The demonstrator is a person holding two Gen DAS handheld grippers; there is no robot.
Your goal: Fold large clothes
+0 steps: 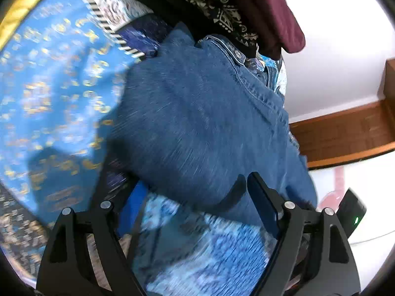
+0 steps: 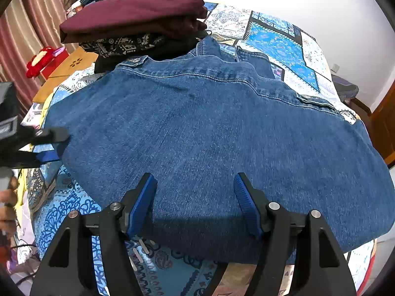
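Note:
A blue denim garment [image 2: 209,128] lies spread on a patterned blue bedspread [image 2: 279,42], its buttoned band at the far side. My right gripper [image 2: 195,197] is open and empty, its jaws over the garment's near edge. My left gripper [image 1: 195,192] is open at the garment's [image 1: 197,118] side edge, with denim between its blue pads. It shows at the left of the right wrist view [image 2: 49,145], open around the garment's left edge. The left wrist view is motion-blurred.
A stack of folded clothes, maroon [image 2: 133,12] on a black-and-cream patterned one [image 2: 118,44], sits at the bed's far left next to the denim. A wooden stool [image 2: 66,71] and red items [image 2: 42,59] stand beyond the bed's left side. A wooden door frame [image 1: 345,133] is at right.

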